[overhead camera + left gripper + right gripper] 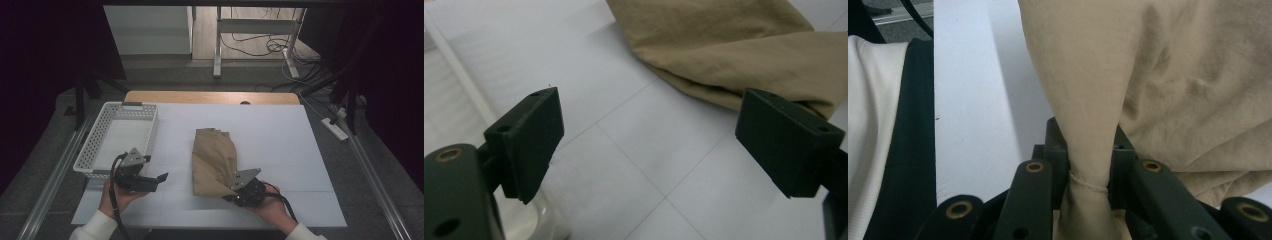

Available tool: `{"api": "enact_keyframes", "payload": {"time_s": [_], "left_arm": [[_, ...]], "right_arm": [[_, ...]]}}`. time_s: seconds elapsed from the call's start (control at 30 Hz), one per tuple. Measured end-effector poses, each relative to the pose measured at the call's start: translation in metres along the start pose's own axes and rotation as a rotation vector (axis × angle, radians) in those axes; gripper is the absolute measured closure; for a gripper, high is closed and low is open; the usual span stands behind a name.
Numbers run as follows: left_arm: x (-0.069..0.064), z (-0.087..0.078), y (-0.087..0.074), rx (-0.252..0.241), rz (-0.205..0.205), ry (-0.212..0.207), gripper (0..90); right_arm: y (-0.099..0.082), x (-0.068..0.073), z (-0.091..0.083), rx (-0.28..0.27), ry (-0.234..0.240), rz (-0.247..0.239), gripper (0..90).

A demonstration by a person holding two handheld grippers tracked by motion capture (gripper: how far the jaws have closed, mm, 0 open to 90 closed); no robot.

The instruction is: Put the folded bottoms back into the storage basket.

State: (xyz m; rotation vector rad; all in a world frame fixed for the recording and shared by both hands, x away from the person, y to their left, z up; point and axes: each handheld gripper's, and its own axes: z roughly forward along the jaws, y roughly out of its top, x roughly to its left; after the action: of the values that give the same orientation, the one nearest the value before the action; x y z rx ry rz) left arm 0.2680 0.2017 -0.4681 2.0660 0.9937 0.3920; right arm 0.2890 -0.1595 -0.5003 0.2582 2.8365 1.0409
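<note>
Fingers (1075, 165) on your right gripper (239, 192) pinch the tan cloth (214, 160) corner; left gripper (161, 178) gapes empty, cloth just right of it.

Tan cloth (214, 160) is soft woven fabric, matt and wrinkled. White table sheet (280, 135) looks smooth and matt, over a wooden tabletop edge (210, 97); basket (100, 135) is perforated white plastic. Gripper jaws are matt black plastic with brass-coloured inserts.
</note>
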Motion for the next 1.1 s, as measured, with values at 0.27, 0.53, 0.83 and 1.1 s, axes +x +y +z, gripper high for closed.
{"api": "enact_keyframes", "payload": {"time_s": [0.27, 0.53, 0.83, 1.1], "left_arm": [[-0.002, 0.016, 0.023, -0.001, 0.011, -0.021, 12.9], [-0.007, 0.032, 0.044, 0.002, 0.031, -0.039, 12.8], [-0.008, 0.048, 0.058, 0.011, 0.036, -0.041, 12.8], [-0.007, 0.059, 0.066, 0.022, 0.040, -0.036, 12.8]], "right_arm": [[-0.001, -0.001, 0.001, -0.003, 0.007, 0.006, 77.0], [-0.002, -0.001, 0.001, -0.004, 0.006, 0.003, 76.6], [-0.003, -0.001, 0.001, -0.009, 0.007, 0.006, 75.9], [-0.003, -0.001, 0.002, -0.009, 0.007, 0.000, 75.9]]}}
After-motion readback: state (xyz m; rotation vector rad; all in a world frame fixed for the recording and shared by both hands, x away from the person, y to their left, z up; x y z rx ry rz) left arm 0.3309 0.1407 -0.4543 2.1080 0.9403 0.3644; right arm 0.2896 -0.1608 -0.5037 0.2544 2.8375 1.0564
